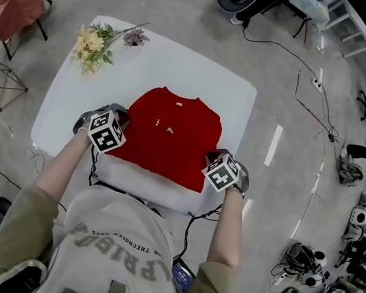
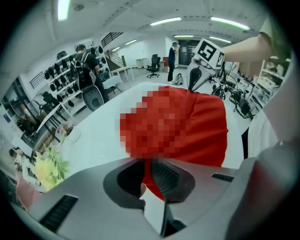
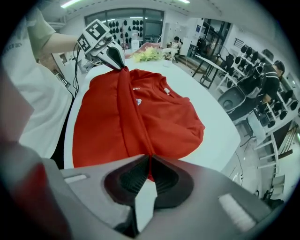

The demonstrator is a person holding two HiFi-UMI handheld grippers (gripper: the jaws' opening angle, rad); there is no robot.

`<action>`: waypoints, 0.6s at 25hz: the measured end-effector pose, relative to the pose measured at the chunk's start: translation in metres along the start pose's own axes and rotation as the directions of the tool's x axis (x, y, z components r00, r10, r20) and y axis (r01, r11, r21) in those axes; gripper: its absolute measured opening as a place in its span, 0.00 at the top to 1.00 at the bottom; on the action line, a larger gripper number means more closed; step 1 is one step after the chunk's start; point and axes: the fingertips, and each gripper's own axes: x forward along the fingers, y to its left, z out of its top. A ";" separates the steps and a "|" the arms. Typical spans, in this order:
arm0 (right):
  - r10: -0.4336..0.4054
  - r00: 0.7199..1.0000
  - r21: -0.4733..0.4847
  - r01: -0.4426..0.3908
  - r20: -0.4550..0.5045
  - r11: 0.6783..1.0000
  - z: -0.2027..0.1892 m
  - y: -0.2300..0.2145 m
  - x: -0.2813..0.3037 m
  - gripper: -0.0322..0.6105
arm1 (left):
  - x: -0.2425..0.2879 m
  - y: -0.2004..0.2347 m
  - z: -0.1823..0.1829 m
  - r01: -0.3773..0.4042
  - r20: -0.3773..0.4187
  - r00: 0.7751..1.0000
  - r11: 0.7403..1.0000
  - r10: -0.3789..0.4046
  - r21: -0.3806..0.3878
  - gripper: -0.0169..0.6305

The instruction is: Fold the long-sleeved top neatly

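Long-sleeved top (image 1: 171, 137): soft red cloth, roughly square, lengthwise ridge.

White T-shirt (image 1: 117, 249) (grey lettering) over olive sleeves (image 1: 18, 219); black-white marker cubes (image 1: 107, 131); black cable (image 1: 189, 230).

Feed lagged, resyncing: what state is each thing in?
red top, spread on the white table, collar on the far side
left tool, shut on the top's near left corner
right tool, shut on the top's near right corner
flowers, lying on the table's far left corner
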 end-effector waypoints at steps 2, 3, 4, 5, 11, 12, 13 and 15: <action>-0.017 1.000 0.010 0.017 -0.018 1.000 -0.002 -0.002 0.010 0.92 | 0.014 -0.002 -0.009 -0.014 -0.026 1.000 1.000 0.013 -0.028 0.90; -0.029 0.999 0.015 0.029 -0.020 0.999 -0.002 -0.003 0.014 0.92 | 0.019 -0.003 -0.012 -0.027 -0.027 0.999 0.999 0.026 -0.033 0.89; -0.040 0.999 0.021 0.041 -0.016 0.999 -0.001 -0.005 0.017 0.92 | 0.023 -0.002 -0.014 -0.045 -0.020 0.999 0.998 0.044 -0.033 0.86; -0.052 0.999 0.027 0.052 -0.007 0.998 0.001 -0.006 0.018 0.92 | 0.023 0.000 -0.014 -0.064 -0.009 0.998 0.997 0.064 -0.030 0.84; -0.158 0.976 0.152 0.136 0.149 0.979 0.007 -0.017 -0.023 0.76 | -0.017 0.021 -0.008 -0.128 0.104 0.983 0.974 0.149 -0.189 0.50; -0.177 0.967 0.178 0.144 0.184 0.973 0.007 -0.019 -0.035 0.76 | -0.028 0.028 -0.012 -0.151 0.118 0.976 0.961 0.182 -0.232 0.50; -0.192 0.957 0.203 0.148 0.219 0.968 0.006 -0.018 -0.047 0.76 | -0.039 0.034 -0.018 -0.174 0.124 0.969 0.948 0.213 -0.265 0.50; -0.204 0.937 0.234 0.139 0.283 0.962 0.003 -0.010 -0.070 0.75 | -0.059 0.034 -0.033 -0.200 0.118 0.964 0.939 0.240 -0.281 0.50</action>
